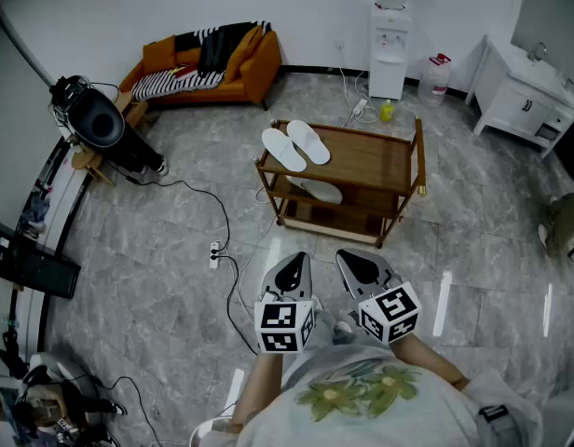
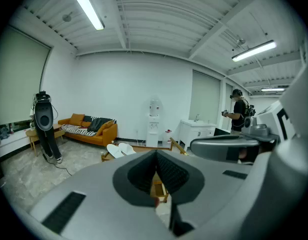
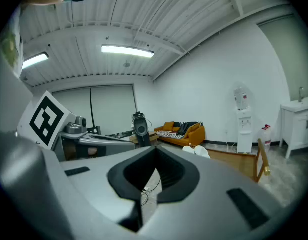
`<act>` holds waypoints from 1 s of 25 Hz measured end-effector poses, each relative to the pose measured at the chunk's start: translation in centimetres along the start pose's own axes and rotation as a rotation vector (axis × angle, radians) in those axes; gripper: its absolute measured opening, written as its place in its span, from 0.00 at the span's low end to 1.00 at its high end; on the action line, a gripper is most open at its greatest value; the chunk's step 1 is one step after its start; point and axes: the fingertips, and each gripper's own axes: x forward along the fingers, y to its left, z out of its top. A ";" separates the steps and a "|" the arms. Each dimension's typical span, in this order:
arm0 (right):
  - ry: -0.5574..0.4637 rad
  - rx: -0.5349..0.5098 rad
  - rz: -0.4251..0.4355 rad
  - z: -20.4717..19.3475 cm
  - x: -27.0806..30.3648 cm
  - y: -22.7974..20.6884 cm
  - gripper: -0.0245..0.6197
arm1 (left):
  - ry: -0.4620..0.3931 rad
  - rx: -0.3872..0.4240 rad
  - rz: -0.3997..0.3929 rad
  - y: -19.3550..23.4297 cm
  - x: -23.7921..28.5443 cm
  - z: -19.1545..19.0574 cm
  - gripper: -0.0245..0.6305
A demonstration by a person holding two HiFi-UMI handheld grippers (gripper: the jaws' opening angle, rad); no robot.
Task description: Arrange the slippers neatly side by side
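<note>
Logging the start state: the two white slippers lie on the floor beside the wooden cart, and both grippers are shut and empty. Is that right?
Not quite. The two white slippers lie on the top shelf of the wooden cart, not on the floor beside it; the head view shows this. The left gripper and the right gripper are indeed shut and empty.

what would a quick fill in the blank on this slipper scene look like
1. The two white slippers lie together on the ___ shelf of the wooden cart.
2. The jaws of the left gripper and the right gripper are both ___, with nothing between them.
3. The sofa by the far wall is ___ in colour.

Missing words: top; shut; orange
</note>
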 end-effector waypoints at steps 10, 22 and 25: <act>0.010 0.023 -0.028 0.6 4.8 -1.3 0.05 | 0.027 -0.029 -0.011 3.7 3.0 0.3 0.06; 0.034 0.006 -0.027 2.2 12.7 -2.6 0.05 | 0.005 -0.034 -0.008 10.2 7.7 3.4 0.06; 0.028 -0.003 -0.032 2.5 14.3 -2.9 0.05 | 0.004 -0.035 -0.017 11.4 8.7 3.6 0.06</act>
